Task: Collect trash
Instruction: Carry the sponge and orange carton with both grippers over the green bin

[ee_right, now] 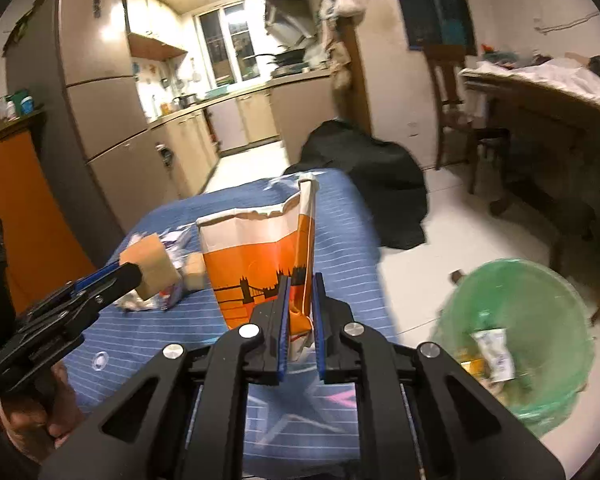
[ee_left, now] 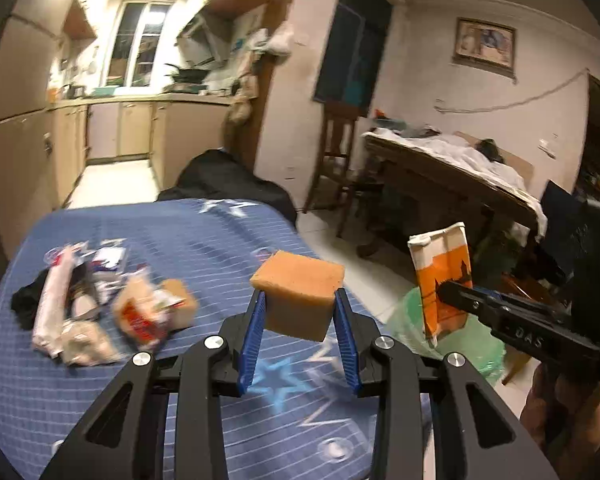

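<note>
My left gripper (ee_left: 300, 300) is shut on an orange sponge block (ee_left: 298, 294) and holds it above the blue cloth-covered table (ee_left: 180, 240). It also shows in the right wrist view (ee_right: 152, 266) at the left. My right gripper (ee_right: 302, 284) is shut on an orange and white paper bag (ee_right: 256, 264) with a bridge print, held upright over the table's right edge. The bag also shows in the left wrist view (ee_left: 444, 276). A green-lined trash bin (ee_right: 520, 332) stands on the floor to the right, holding some trash.
A pile of wrappers, a second sponge piece and packets (ee_left: 100, 300) lies on the table's left. A black bag (ee_right: 372, 176) lies on the floor beyond the table. A wooden chair (ee_left: 340, 152) and cluttered table (ee_left: 452, 168) stand at the right.
</note>
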`<act>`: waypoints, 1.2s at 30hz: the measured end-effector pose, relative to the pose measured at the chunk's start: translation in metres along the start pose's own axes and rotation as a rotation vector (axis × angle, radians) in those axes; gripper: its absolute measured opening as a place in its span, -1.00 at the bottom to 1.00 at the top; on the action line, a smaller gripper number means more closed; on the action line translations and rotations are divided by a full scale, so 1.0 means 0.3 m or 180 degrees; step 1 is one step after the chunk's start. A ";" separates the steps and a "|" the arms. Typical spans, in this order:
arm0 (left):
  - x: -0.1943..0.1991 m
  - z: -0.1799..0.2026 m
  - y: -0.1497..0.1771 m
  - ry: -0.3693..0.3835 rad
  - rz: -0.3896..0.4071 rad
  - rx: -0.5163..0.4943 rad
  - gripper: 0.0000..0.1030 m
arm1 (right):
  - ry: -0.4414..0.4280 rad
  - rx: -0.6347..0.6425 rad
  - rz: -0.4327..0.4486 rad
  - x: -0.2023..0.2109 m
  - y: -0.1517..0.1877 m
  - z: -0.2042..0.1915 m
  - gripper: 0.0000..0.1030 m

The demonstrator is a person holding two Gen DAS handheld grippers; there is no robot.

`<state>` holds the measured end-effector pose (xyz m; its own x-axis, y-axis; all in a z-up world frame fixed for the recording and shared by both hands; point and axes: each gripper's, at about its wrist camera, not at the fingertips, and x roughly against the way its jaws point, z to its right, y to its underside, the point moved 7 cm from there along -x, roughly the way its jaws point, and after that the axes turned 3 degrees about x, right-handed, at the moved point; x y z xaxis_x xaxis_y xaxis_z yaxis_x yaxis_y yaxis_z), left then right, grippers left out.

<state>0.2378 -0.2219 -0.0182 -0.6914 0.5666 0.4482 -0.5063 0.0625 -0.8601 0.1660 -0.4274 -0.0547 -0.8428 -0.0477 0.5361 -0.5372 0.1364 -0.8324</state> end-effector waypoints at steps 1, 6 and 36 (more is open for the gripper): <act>-0.014 0.043 -0.005 0.0052 0.0001 -0.0044 -0.31 | 0.0054 -0.0011 0.0023 0.017 -0.008 0.036 -0.83; -0.079 0.224 -0.029 0.0281 -0.0003 -0.0183 -0.31 | 0.0330 -0.0035 0.0115 0.106 -0.041 0.201 -0.83; -0.689 0.869 0.112 0.0835 -0.0888 -0.0657 -0.31 | 0.0808 -0.0787 -0.0787 0.089 0.112 0.865 -0.83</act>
<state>0.2294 -0.5511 -0.0761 -0.3748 0.6928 0.6161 -0.5231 0.3906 -0.7575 0.1169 -0.6807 -0.1048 -0.6382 0.1319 0.7585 -0.6718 0.3859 -0.6323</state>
